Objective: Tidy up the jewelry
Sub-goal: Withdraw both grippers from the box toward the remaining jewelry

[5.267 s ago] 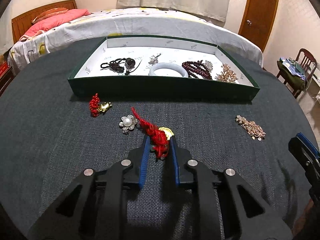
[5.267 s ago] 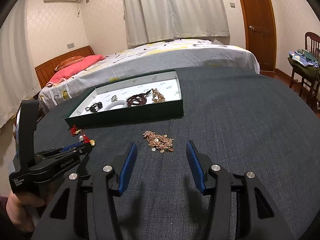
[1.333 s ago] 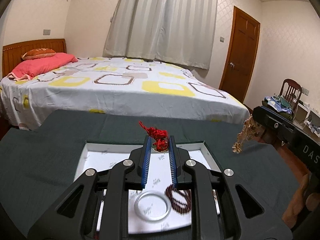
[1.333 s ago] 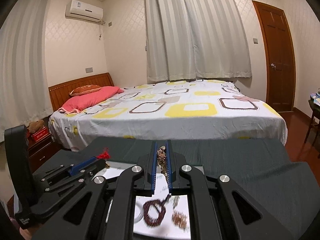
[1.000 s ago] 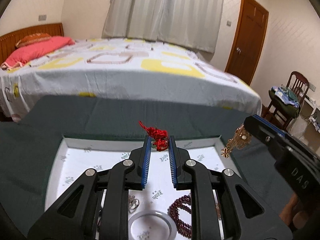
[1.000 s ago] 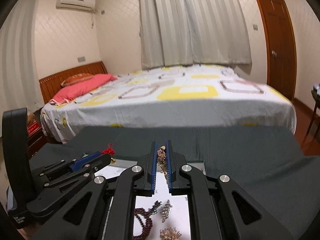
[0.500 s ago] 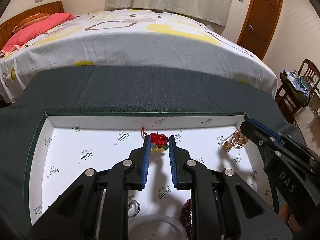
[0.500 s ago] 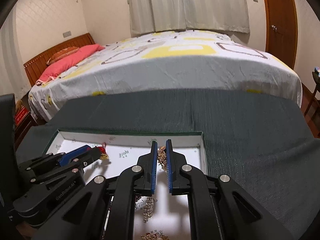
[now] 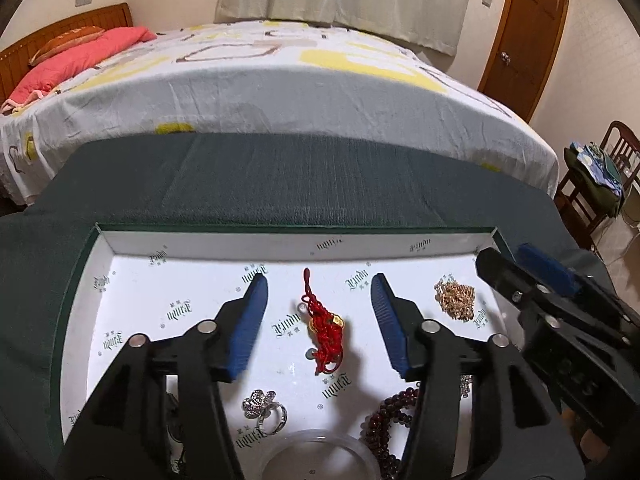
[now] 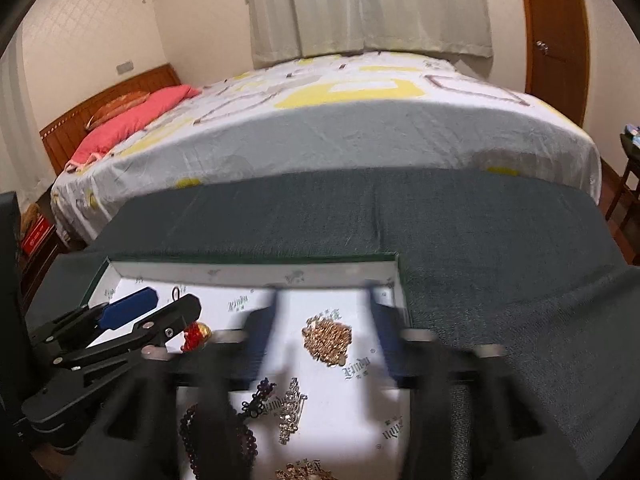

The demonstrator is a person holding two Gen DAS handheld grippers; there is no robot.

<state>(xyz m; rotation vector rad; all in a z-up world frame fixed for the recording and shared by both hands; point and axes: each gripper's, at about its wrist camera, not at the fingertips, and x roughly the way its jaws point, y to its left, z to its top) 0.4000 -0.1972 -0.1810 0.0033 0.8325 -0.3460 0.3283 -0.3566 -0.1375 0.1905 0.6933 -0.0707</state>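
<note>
A green box (image 9: 280,229) with a white printed lining holds the jewelry. A red knotted charm with a gold piece (image 9: 325,326) lies on the lining between the fingers of my left gripper (image 9: 318,290), whose jaws are opening and no longer touch it. A gold chain piece (image 10: 327,338) lies near the box's right wall (image 10: 400,284), between the blurred, opening jaws of my right gripper (image 10: 324,304), free of the pads. The same gold piece (image 9: 456,300) shows at the right in the left wrist view.
Lower in the box lie a silver flower ring (image 9: 264,408), a dark red bead bracelet (image 9: 386,424), a pale bangle (image 9: 320,456) and a crystal brooch (image 10: 290,406). The box stands on a dark grey cloth (image 9: 320,184). A bed (image 9: 280,80) lies beyond, a chair (image 9: 600,176) at right.
Both grippers have opened: the red charm and the gold chain piece dropped from the pads and now lie on the box lining. The hands barely moved in the last half second.
</note>
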